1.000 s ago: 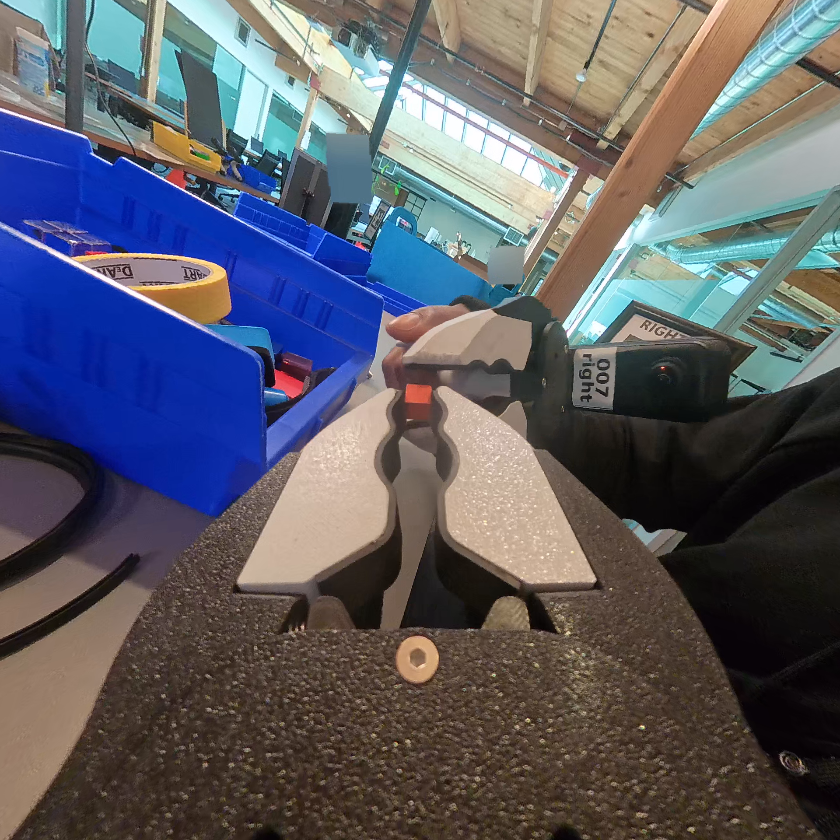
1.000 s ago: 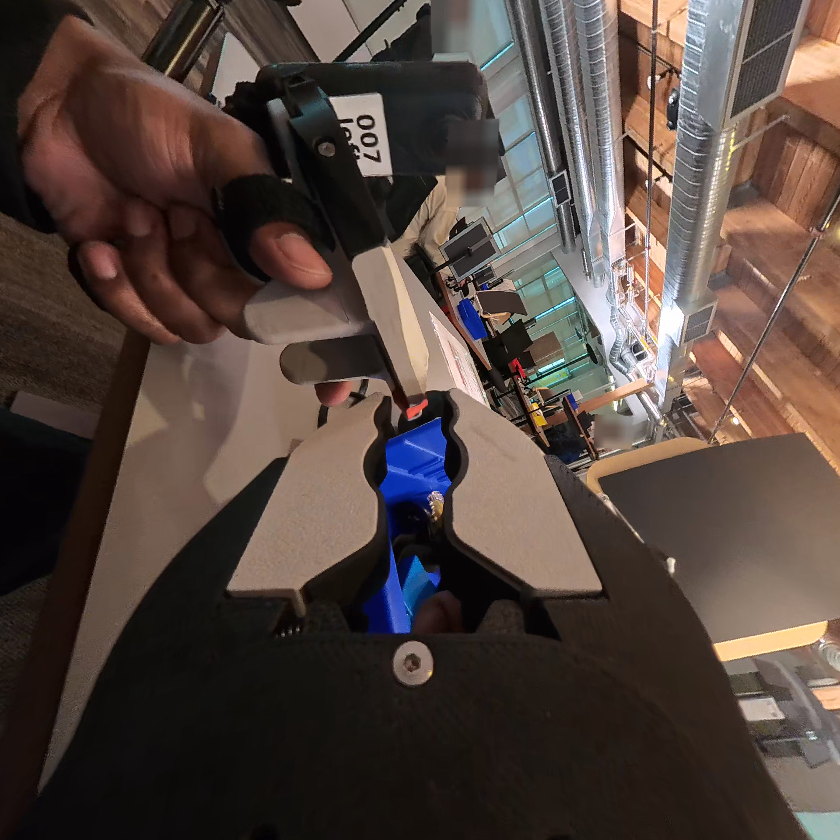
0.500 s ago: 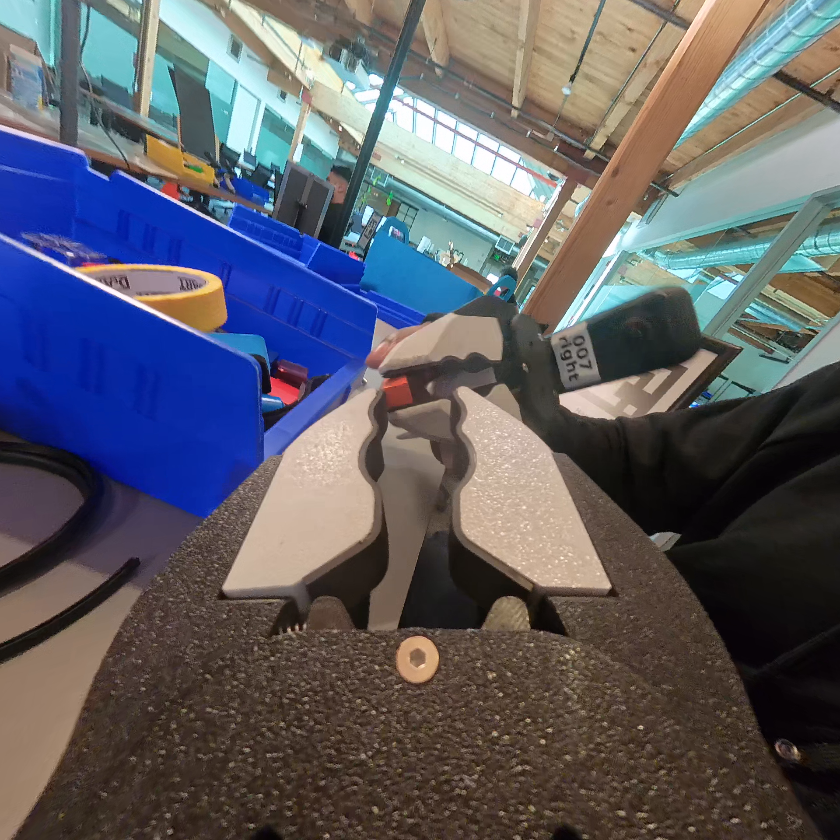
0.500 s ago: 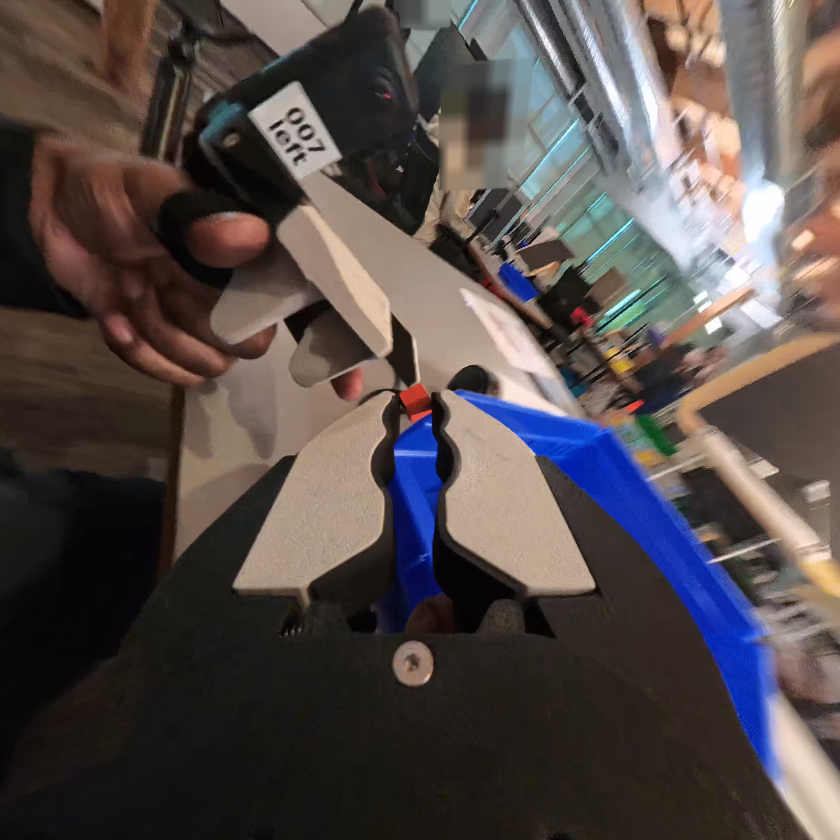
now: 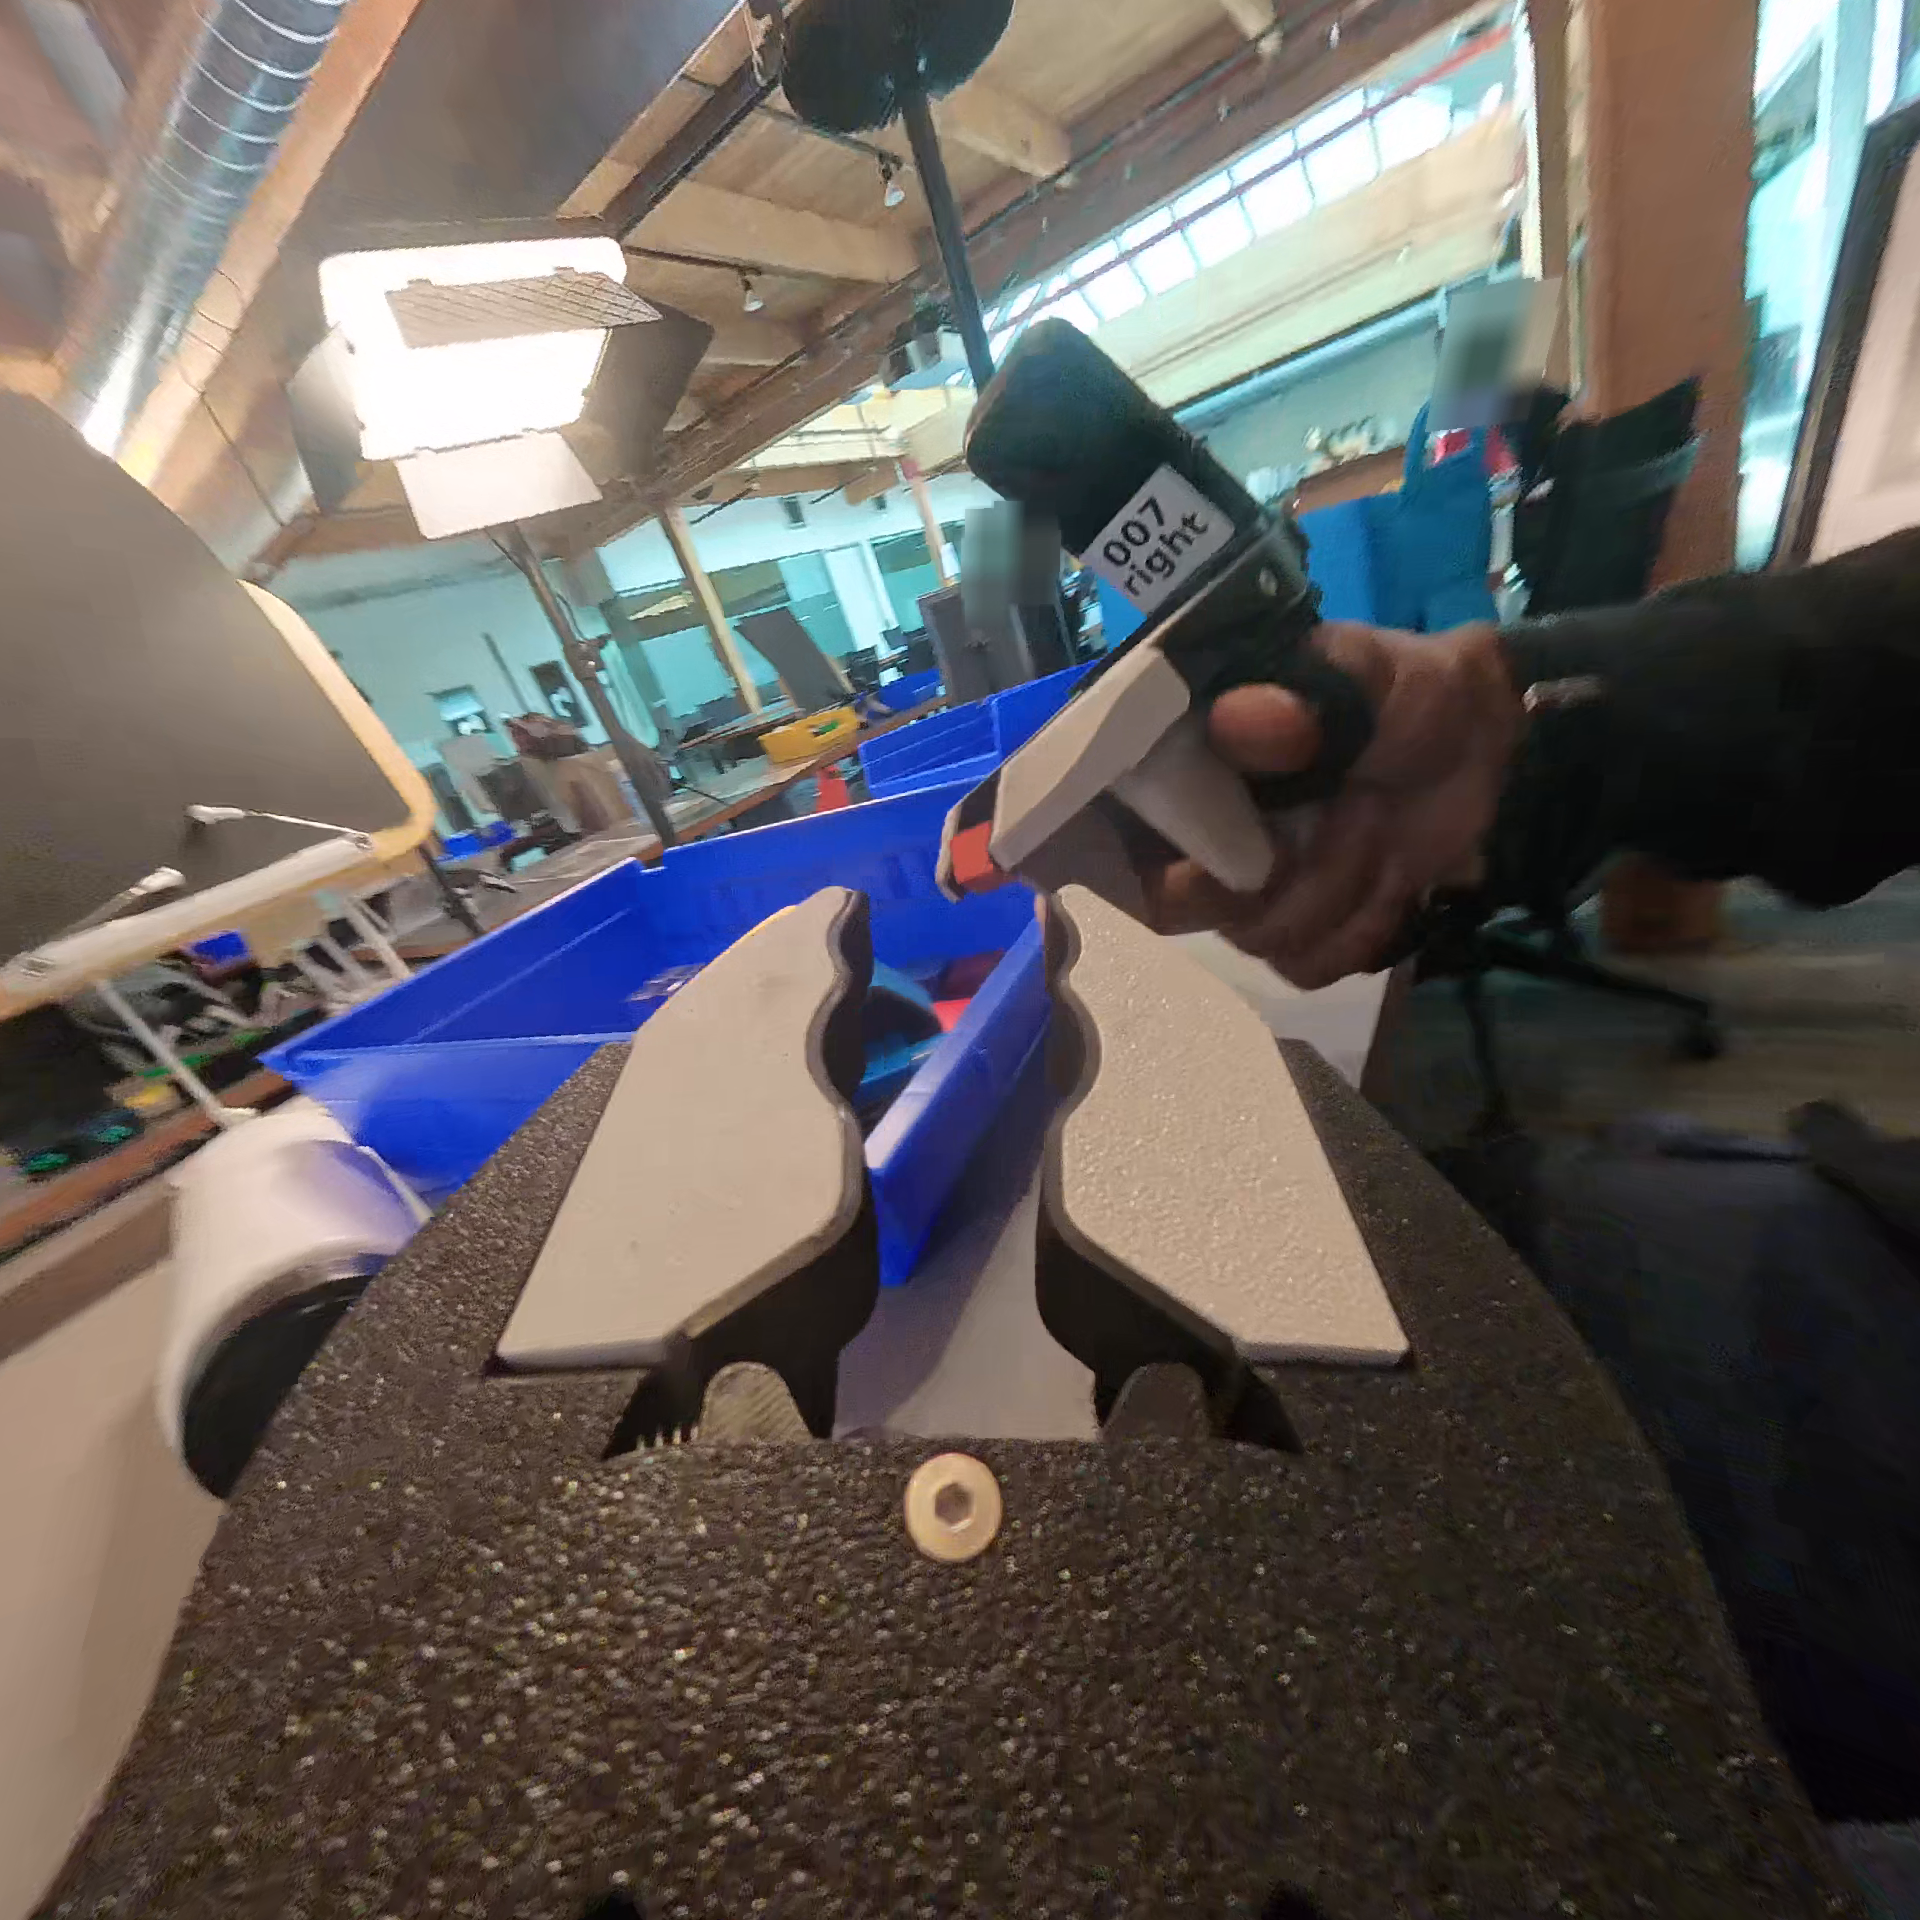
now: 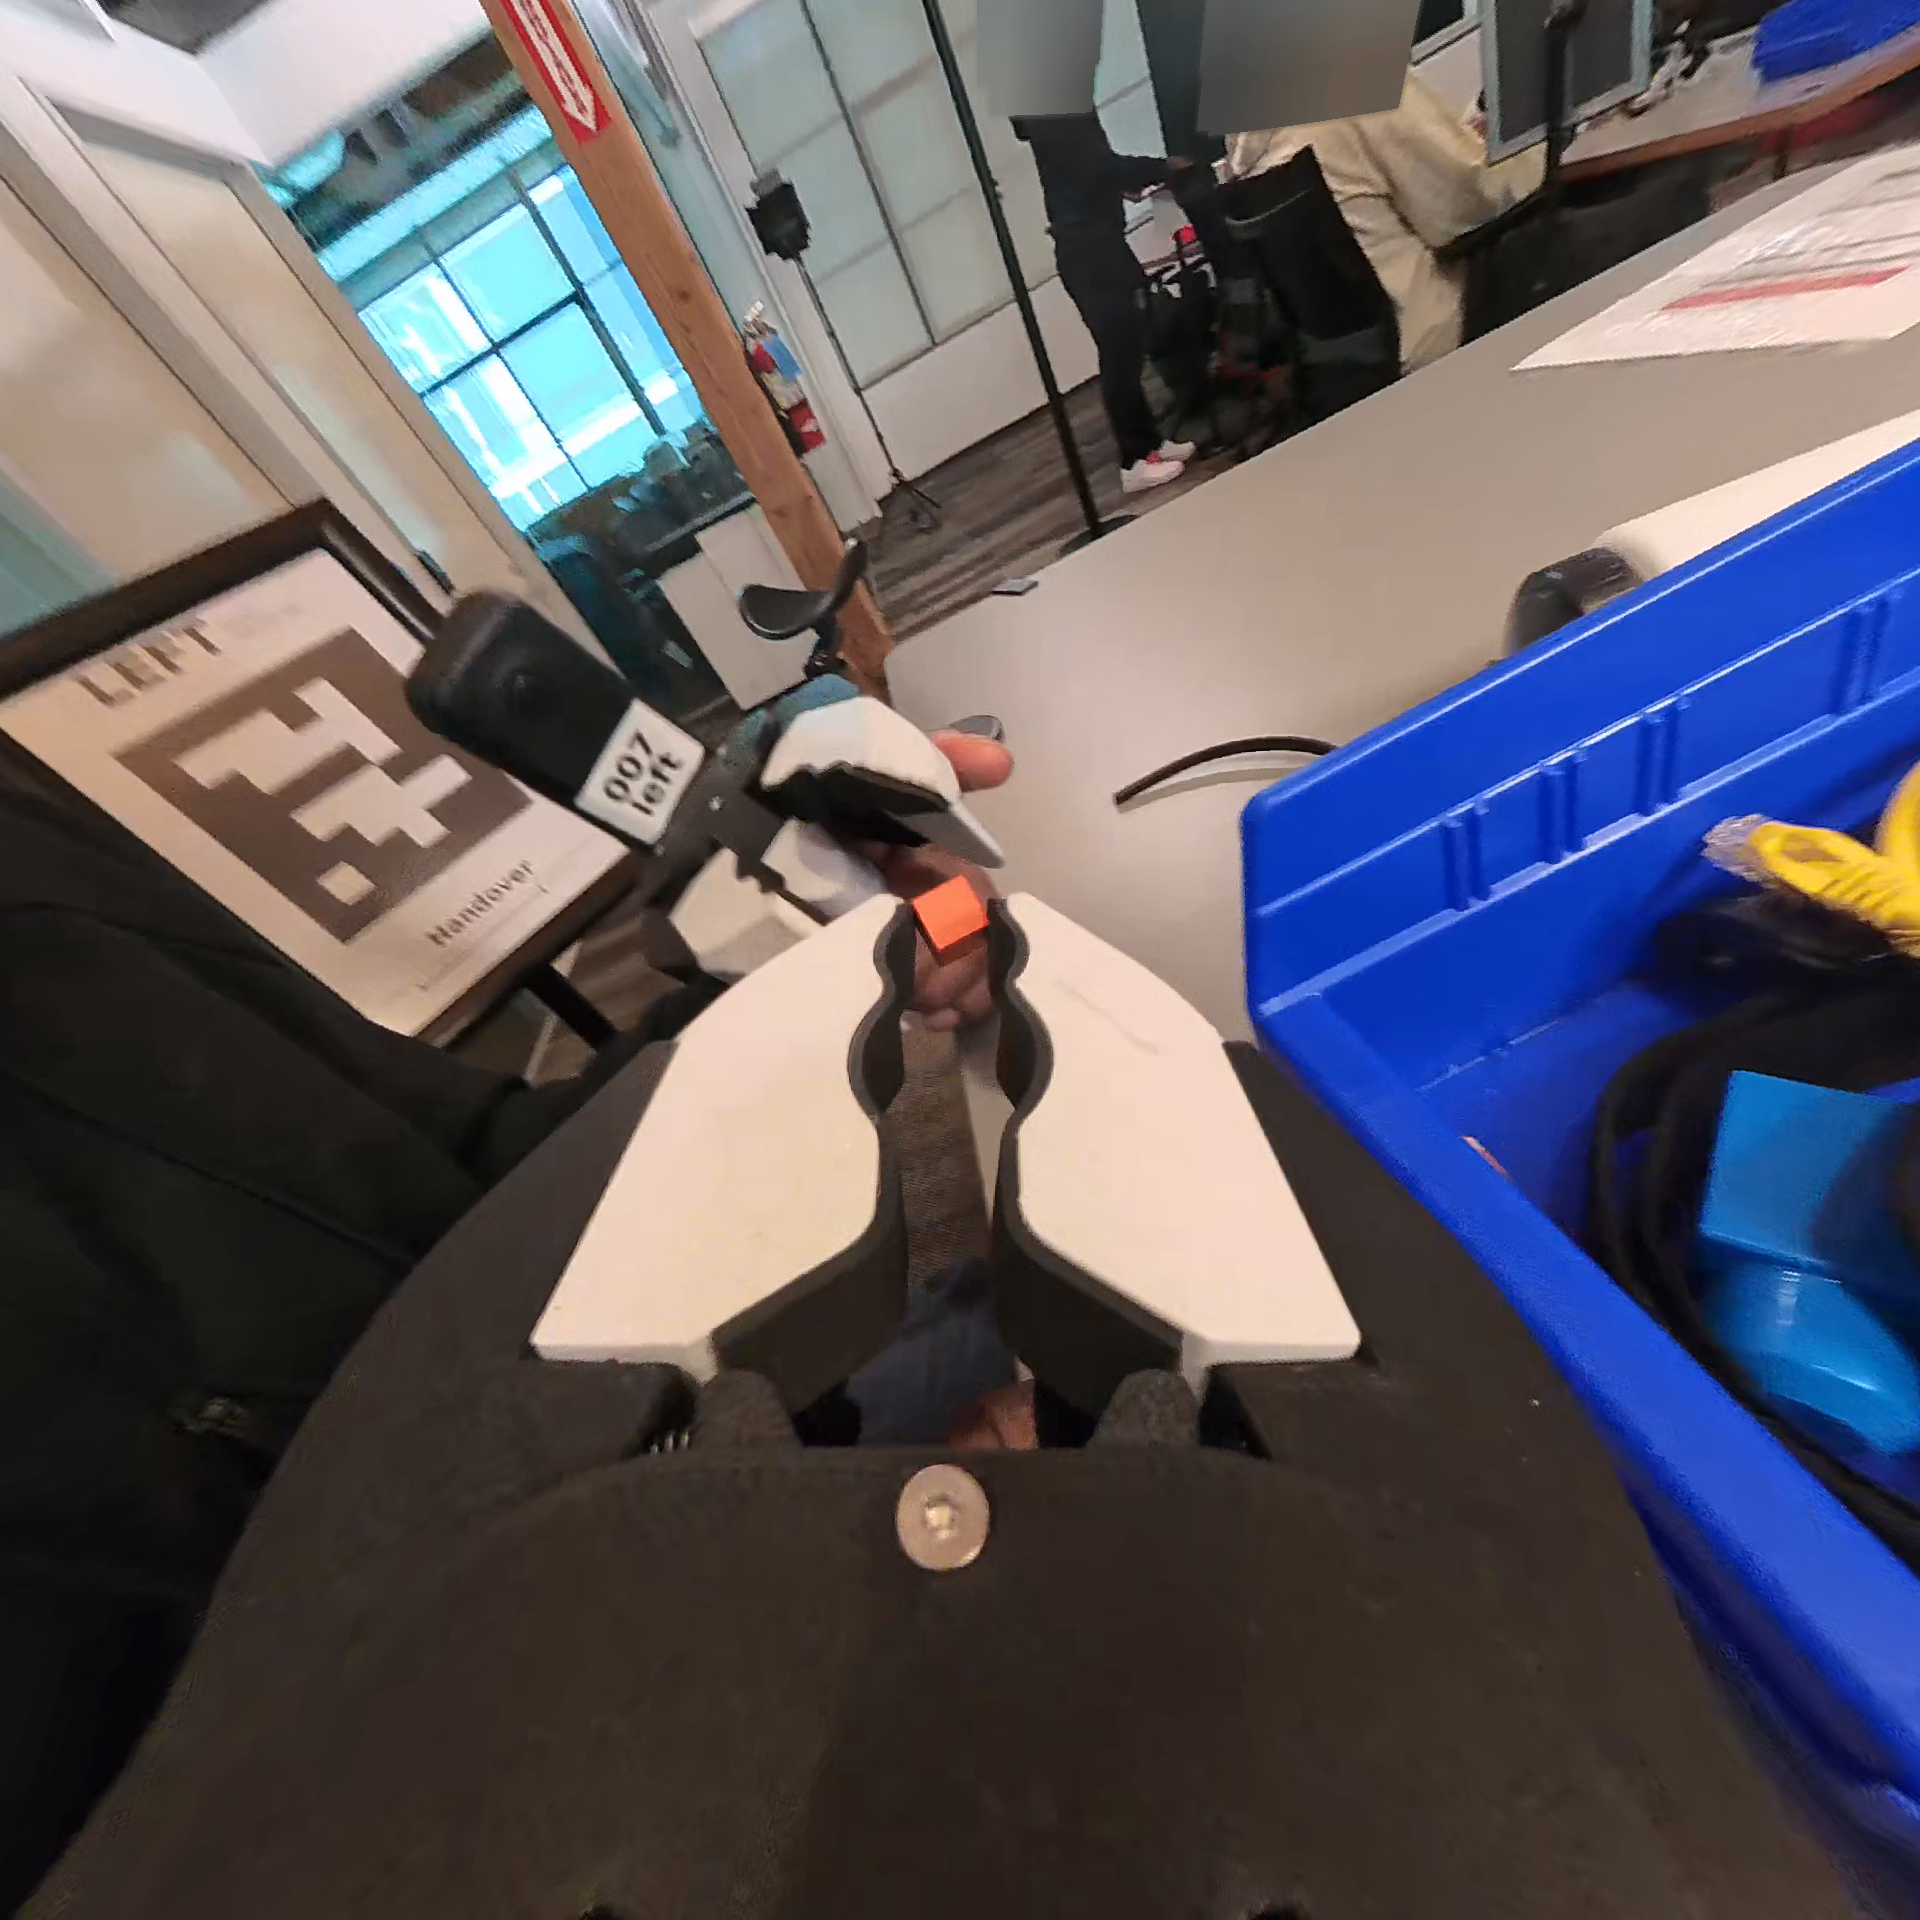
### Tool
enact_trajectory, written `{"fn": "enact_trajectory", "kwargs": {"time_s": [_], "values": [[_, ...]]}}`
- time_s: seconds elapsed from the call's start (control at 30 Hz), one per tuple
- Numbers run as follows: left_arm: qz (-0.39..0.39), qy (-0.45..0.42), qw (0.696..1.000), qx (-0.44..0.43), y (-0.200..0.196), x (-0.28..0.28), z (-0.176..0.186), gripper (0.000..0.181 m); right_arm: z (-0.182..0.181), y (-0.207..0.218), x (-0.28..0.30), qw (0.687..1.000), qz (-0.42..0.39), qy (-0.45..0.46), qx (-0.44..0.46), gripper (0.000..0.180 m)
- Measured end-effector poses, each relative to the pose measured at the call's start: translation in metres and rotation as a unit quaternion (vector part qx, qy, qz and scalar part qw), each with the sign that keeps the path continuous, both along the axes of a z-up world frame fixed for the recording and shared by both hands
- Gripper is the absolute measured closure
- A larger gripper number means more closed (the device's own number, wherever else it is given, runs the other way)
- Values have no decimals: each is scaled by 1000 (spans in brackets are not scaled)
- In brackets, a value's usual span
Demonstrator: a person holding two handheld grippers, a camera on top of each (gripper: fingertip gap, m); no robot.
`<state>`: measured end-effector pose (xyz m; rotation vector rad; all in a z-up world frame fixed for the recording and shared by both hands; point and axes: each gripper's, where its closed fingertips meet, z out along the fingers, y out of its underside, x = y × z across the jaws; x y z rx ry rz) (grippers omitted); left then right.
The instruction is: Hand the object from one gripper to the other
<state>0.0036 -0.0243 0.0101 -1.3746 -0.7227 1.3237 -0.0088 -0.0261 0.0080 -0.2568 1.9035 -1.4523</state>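
— Cube [image 6: 948,925]: where is it sitting?
— Your right gripper [image 6: 945,920] is pinching it, just beside the blue bin [image 6: 1455,883].
— And your left gripper [image 5: 951,914]?
— Spreading wide, holding nothing, near the bin.

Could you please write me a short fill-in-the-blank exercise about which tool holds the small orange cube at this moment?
1. The orange cube is pinched at the tips of the ____ tool.
2. The left tool is ____, with nothing between its fingers.
3. In the right wrist view, the bin beside the tool is coloured ____.

Missing words: right; open; blue
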Motion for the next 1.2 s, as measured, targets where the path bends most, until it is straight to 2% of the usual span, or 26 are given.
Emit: {"fn": "enact_trajectory", "kwargs": {"time_s": [0.23,0.73,1.2], "values": [[33,48,997,-50,5,-4,5,153,3,2,11,999,18,-41,16,167],[41,52,995,-74,11,-9,0,164,-4,-1,19,997,25,-64,29,168],[60,22,994,-86,10,-16,-7,170,-9,-5,9,999,-22,-9,21,167]]}}
